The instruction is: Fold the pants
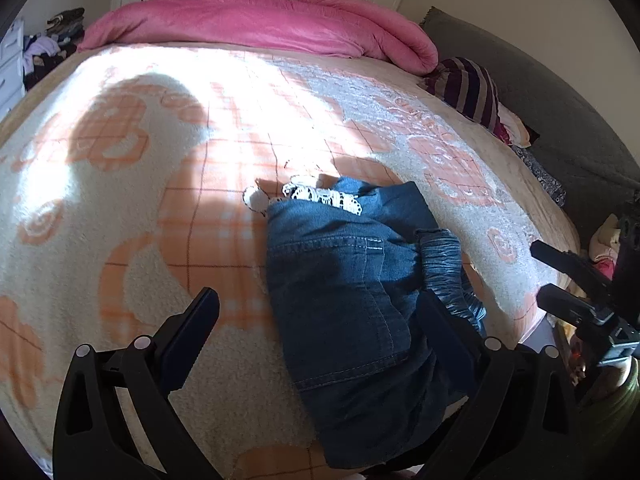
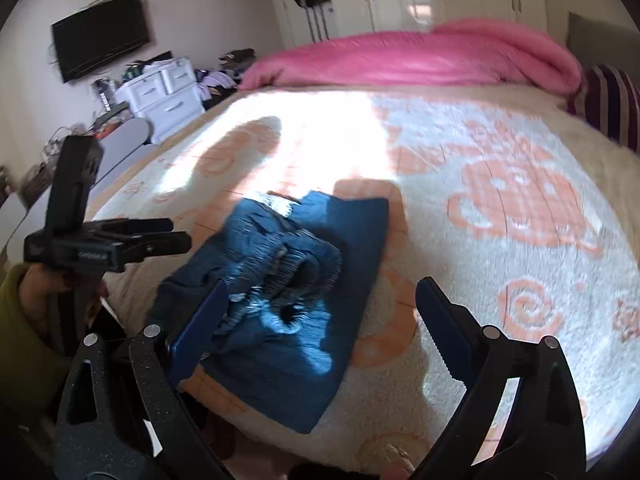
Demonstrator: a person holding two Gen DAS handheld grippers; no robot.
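The jeans (image 1: 360, 304) lie folded into a compact bundle on the blanket (image 1: 120, 200) near the bed's close edge, lace trim (image 1: 324, 196) showing at the far end and the gathered waistband (image 2: 288, 264) on top. The left gripper (image 1: 320, 308) stands wide open above them, holding nothing. The right gripper (image 2: 320, 312) is also spread wide and empty, though its view is blurred, so contact with the cloth is hard to judge.
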